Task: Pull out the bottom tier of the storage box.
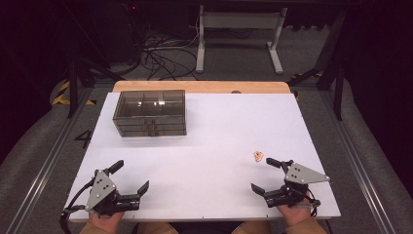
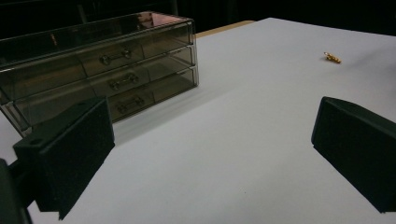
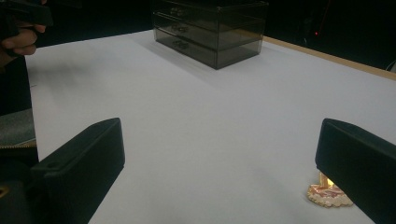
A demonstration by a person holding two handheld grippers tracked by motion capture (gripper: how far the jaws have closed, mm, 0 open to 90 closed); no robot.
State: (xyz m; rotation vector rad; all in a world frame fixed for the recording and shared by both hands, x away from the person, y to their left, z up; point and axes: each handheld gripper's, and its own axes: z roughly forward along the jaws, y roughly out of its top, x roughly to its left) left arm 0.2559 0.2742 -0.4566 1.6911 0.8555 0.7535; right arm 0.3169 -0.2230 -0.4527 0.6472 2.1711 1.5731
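A smoky clear drawer box (image 1: pixel 150 112) with three drawers stands at the far left of the white table (image 1: pixel 219 126); it is also in the left gripper view (image 2: pixel 100 70) and the right gripper view (image 3: pixel 210 28). A small pink and gold trinket (image 1: pixel 258 156) lies on the right side of the table, small and far off in the left gripper view (image 2: pixel 332 57). My right gripper (image 1: pixel 260 174) is open near the front right edge, the trinket (image 3: pixel 327 193) just beyond its far jaw. My left gripper (image 1: pixel 130 176) is open at the front left, nothing between its jaws.
A wooden strip (image 1: pixel 199 87) borders the table's far edge. Beyond it stand a white desk frame (image 1: pixel 238 34) and loose cables (image 1: pixel 160 56) on the floor. A person's hand (image 3: pixel 21 39) shows at the top left of the right gripper view.
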